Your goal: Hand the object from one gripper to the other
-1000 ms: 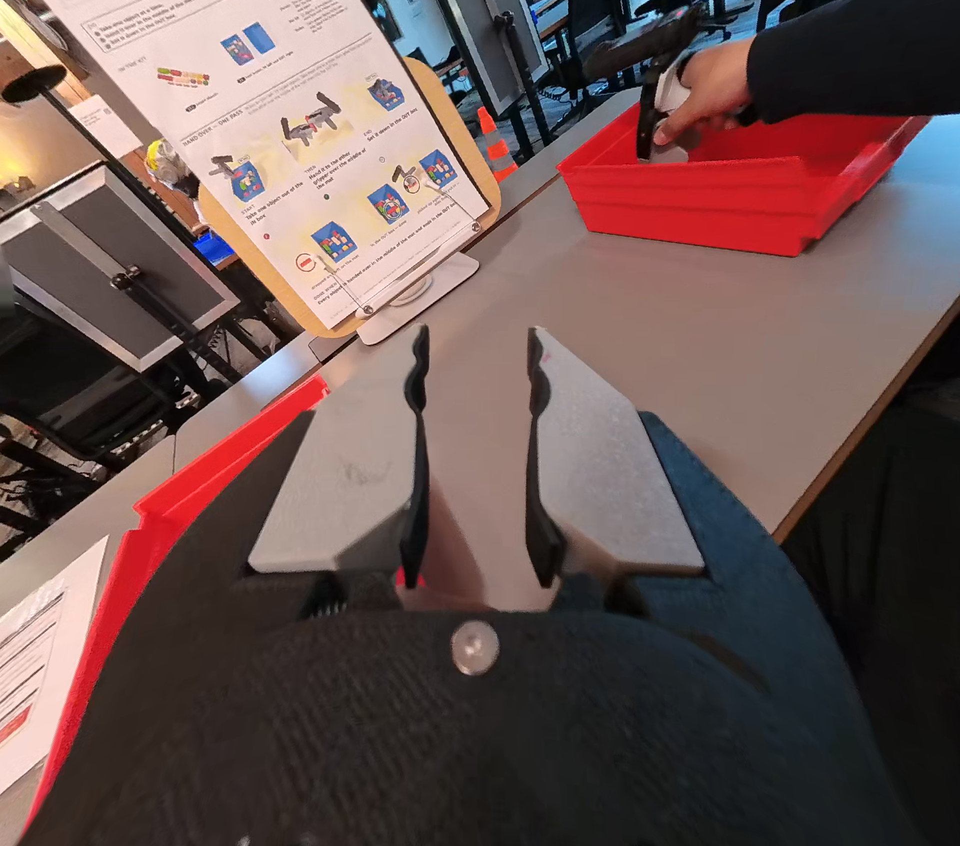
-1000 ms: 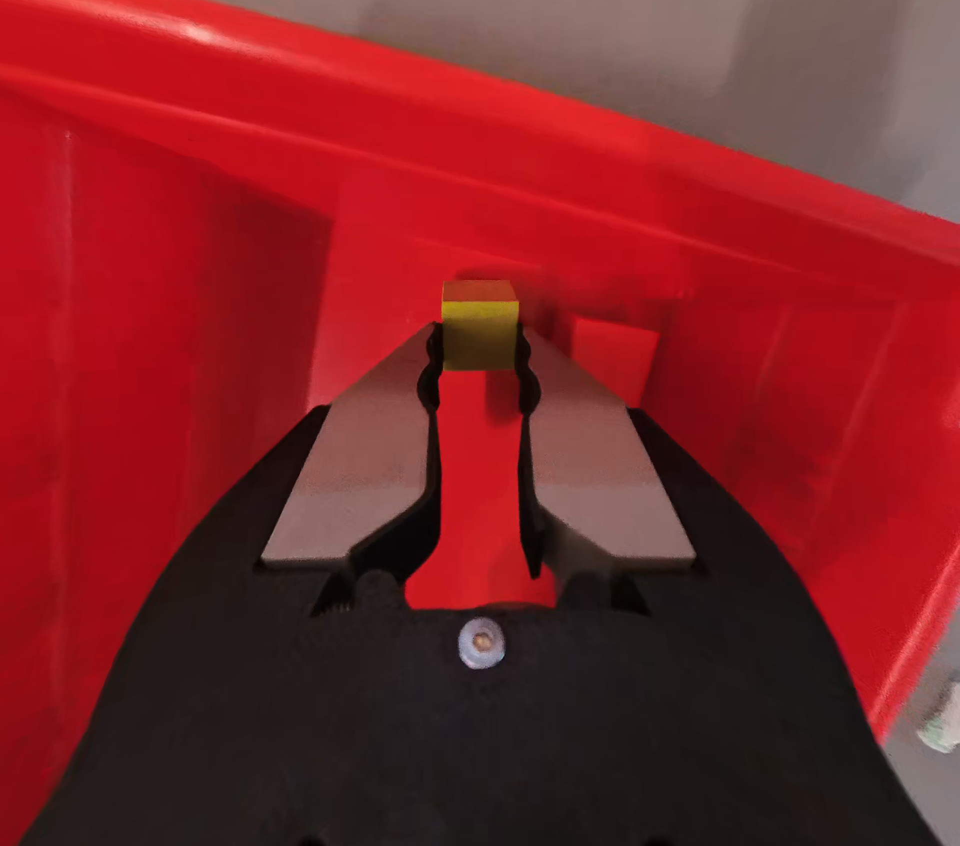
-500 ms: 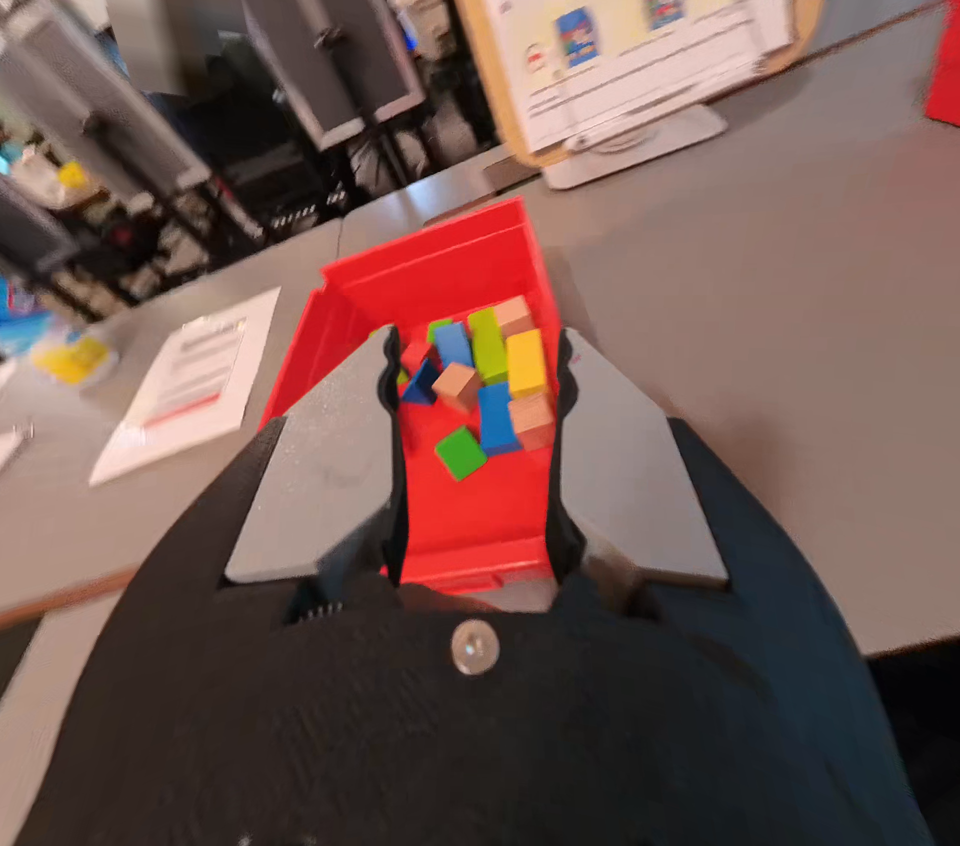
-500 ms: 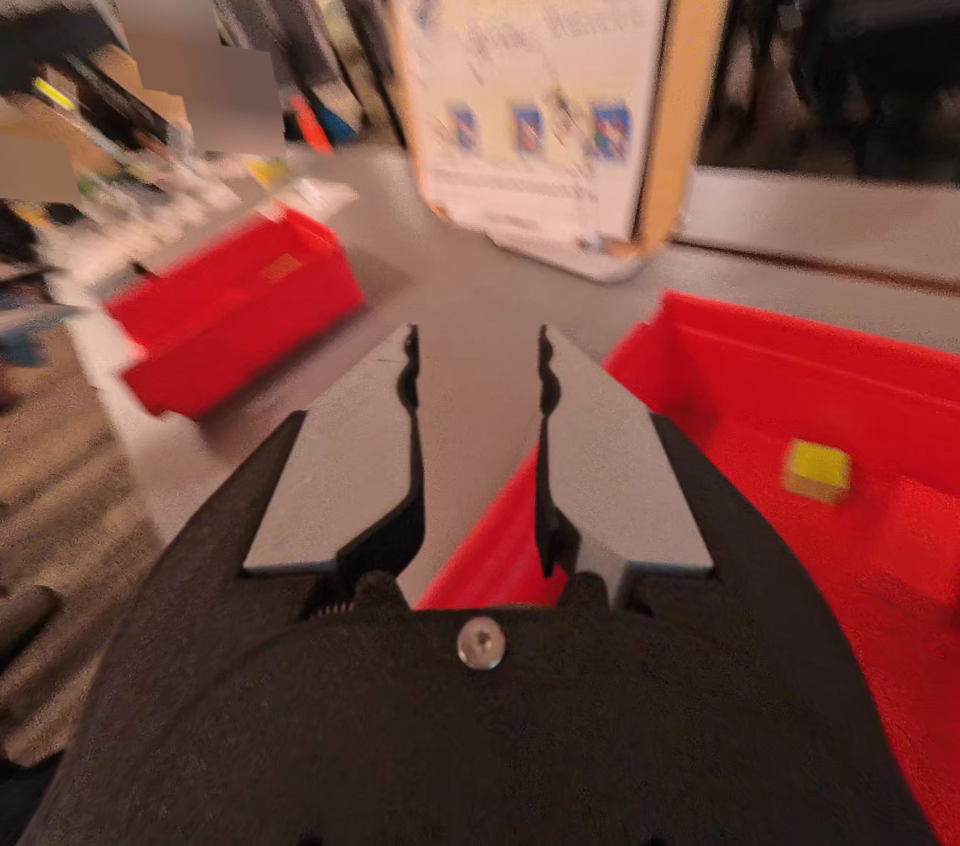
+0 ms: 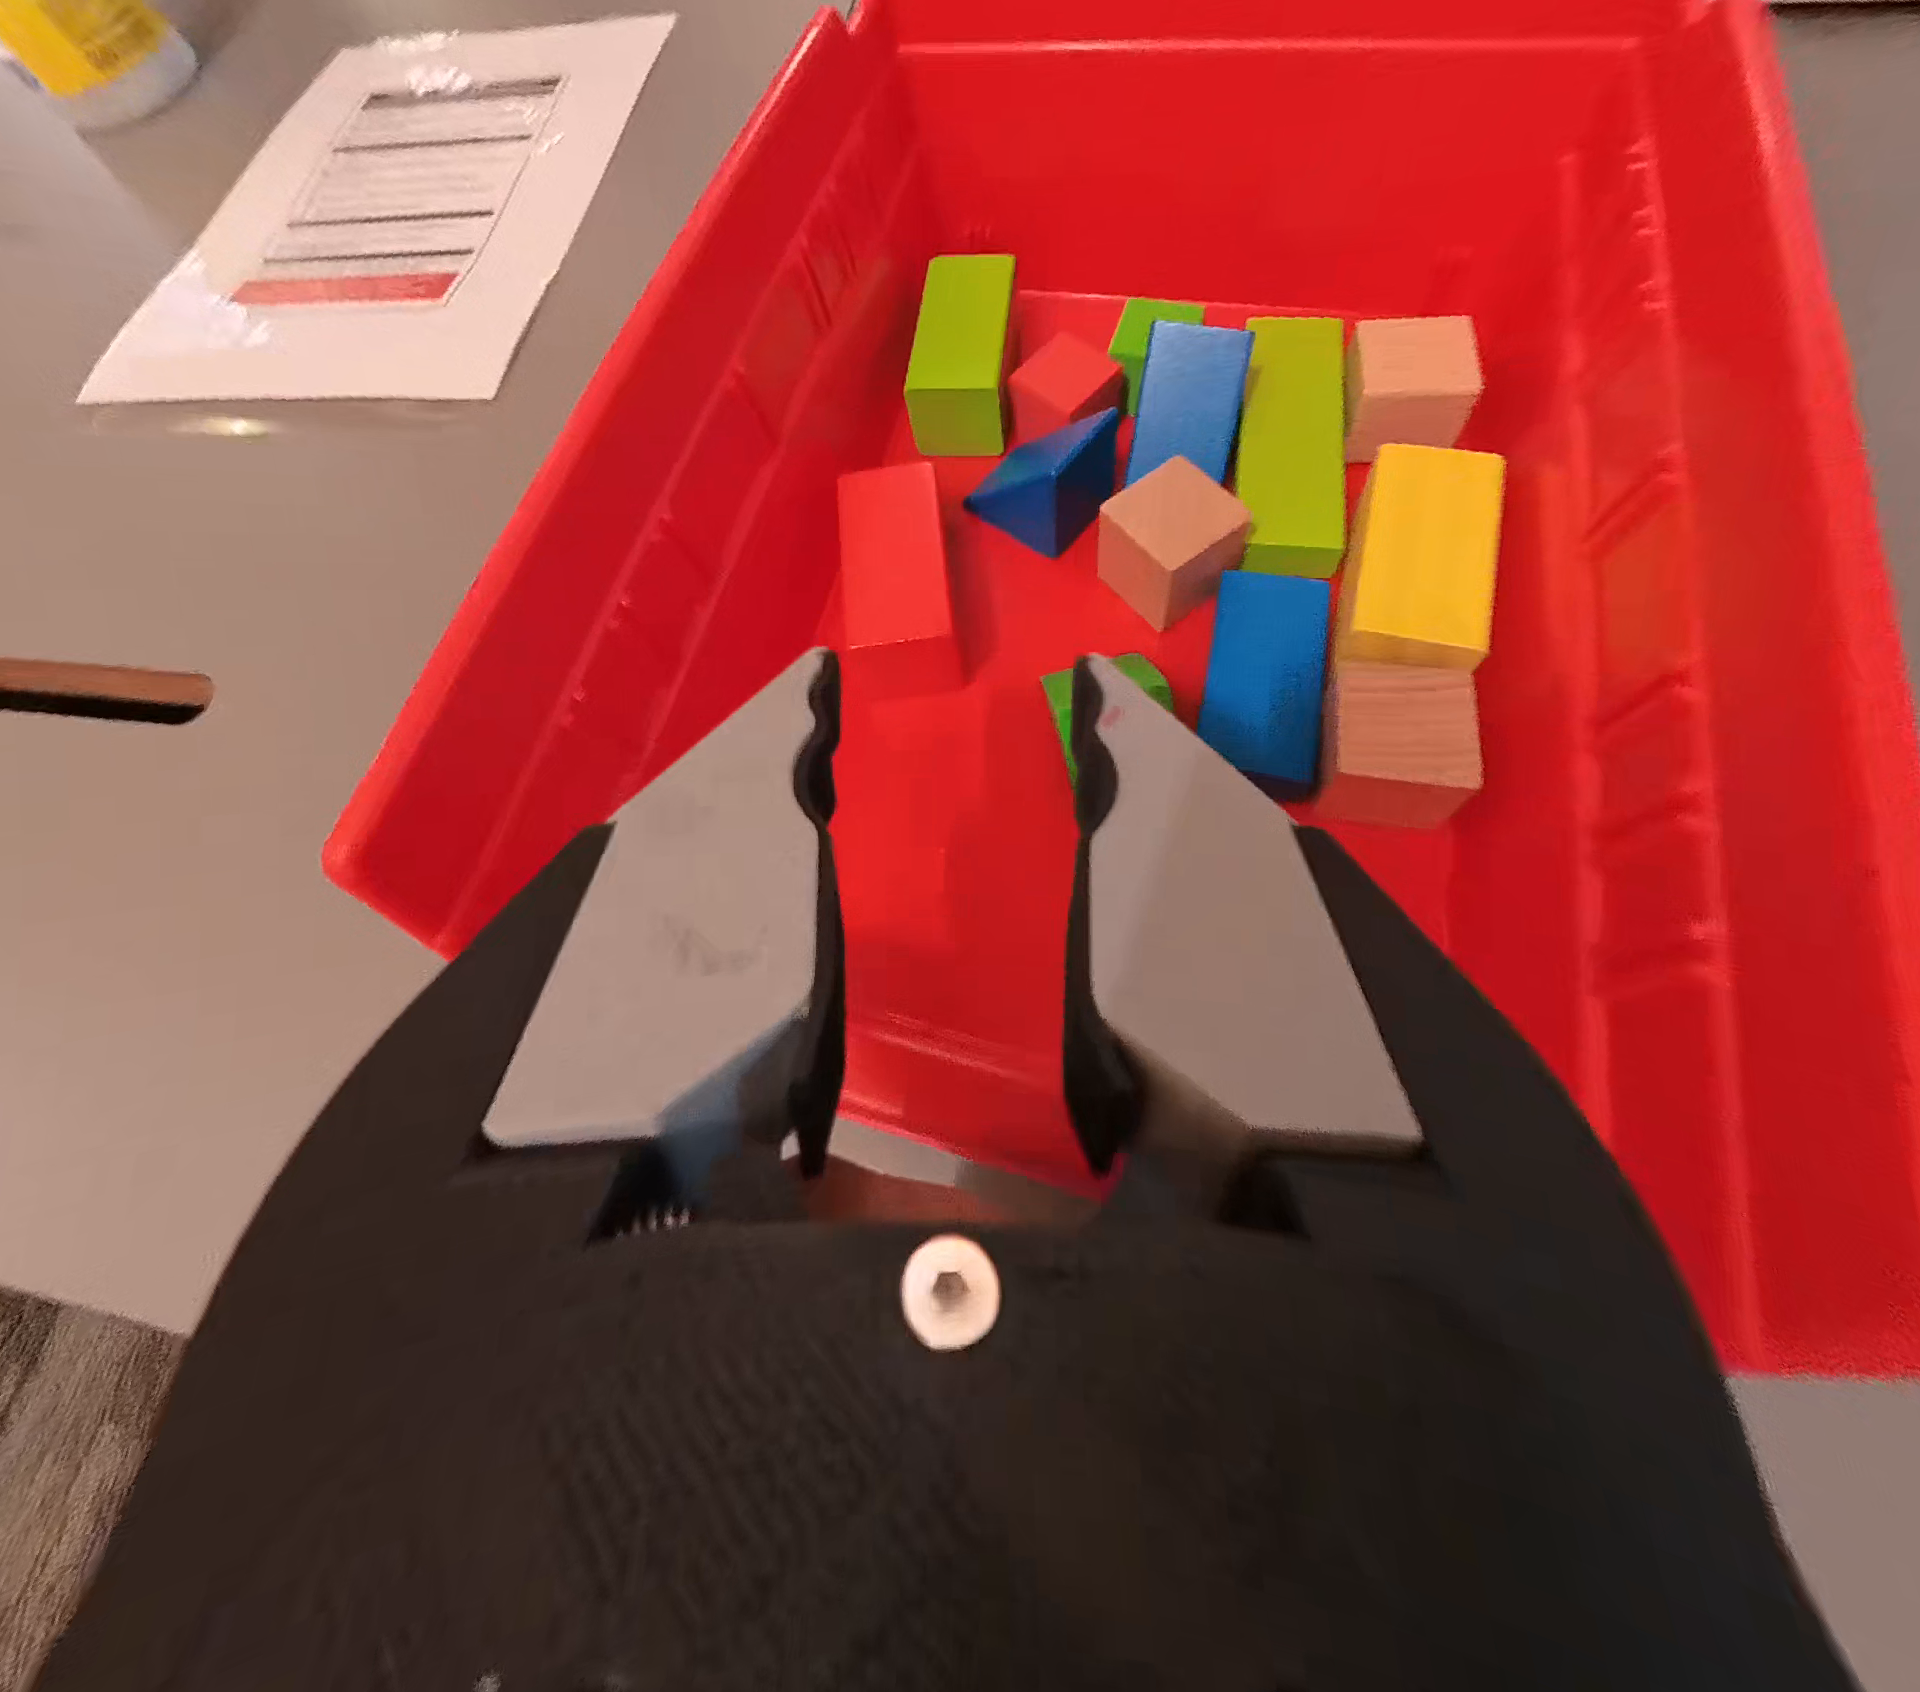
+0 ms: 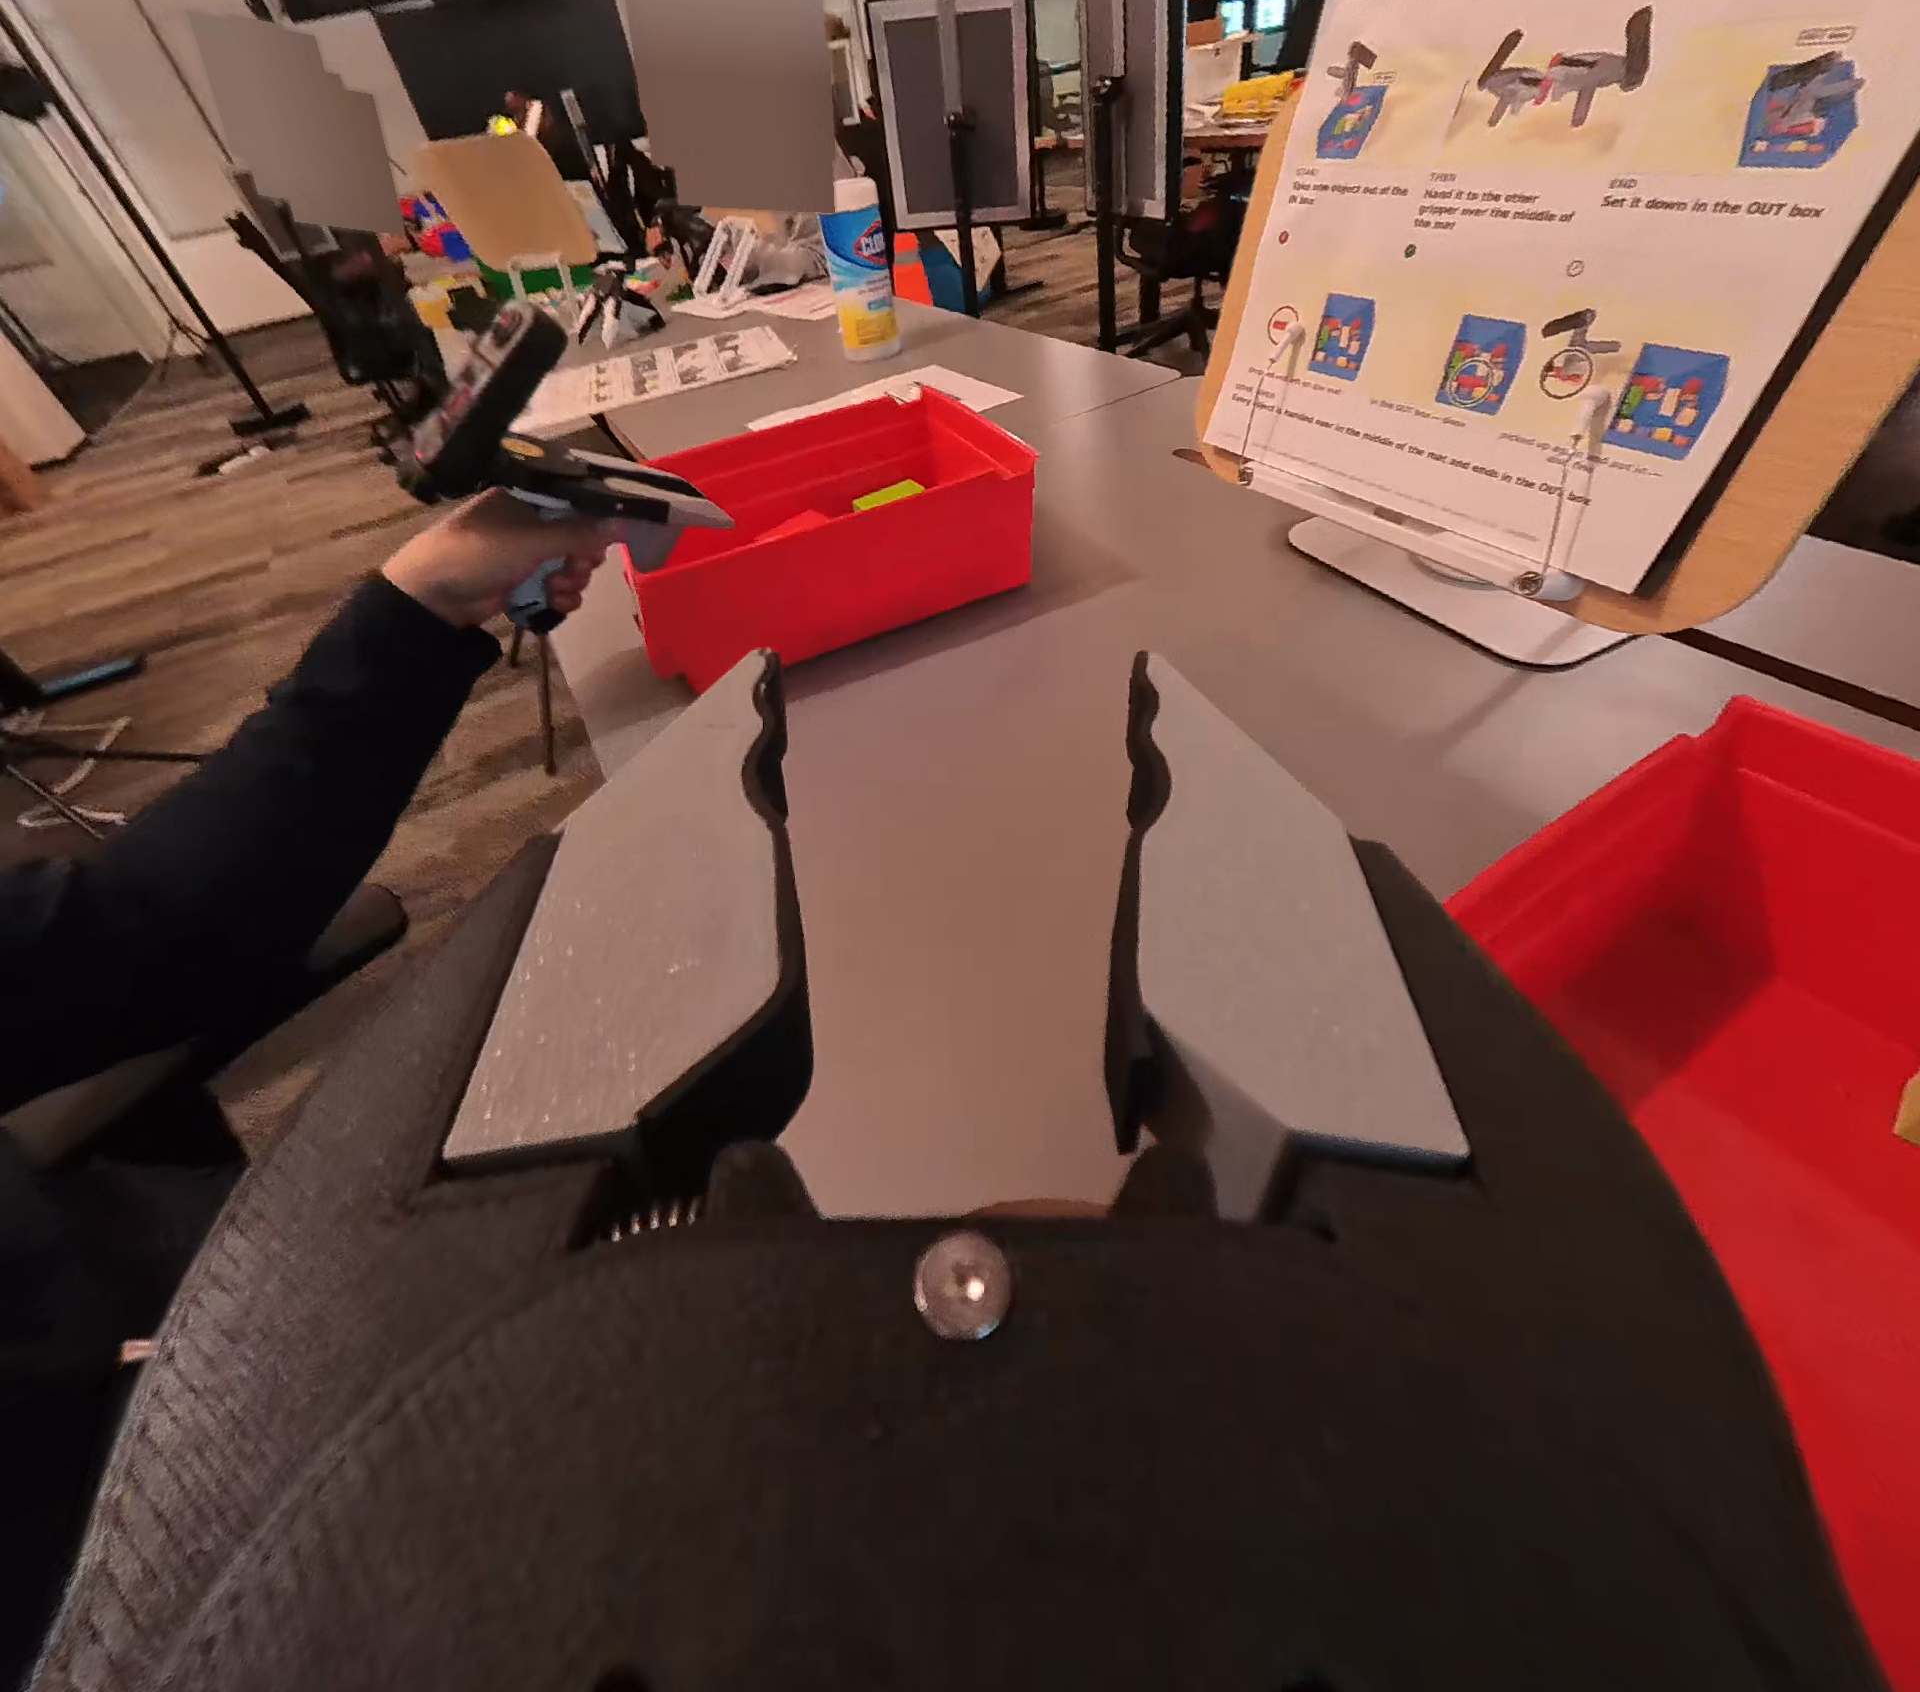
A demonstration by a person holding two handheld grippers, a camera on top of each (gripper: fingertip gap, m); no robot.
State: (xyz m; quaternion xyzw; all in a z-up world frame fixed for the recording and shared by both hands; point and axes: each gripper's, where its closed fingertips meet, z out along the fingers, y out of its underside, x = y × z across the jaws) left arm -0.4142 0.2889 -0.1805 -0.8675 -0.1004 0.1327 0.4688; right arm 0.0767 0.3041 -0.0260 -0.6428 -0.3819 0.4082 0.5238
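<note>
Left gripper (image 5: 948, 712), fingers apart and empty, hovers over the bin (image 5: 1226, 136) of blocks (image 5: 1174, 536). Right gripper (image 6: 954, 723), fingers wide and empty, waits above the surface (image 6: 1226, 655). Best practice: choose an isolated block, such as the red one (image 5: 894, 553), leaving one end exposed for transfer.

Even, bright indoor light falls from overhead, with daylight through far windows in the right wrist view. Soft shadows sit under the red bin (image 5: 1299, 115). Glare sheens the laminated sheet (image 5: 395, 208). The left wrist view shows slight motion blur; wide-angle distortion bends both frames' edges.
</note>
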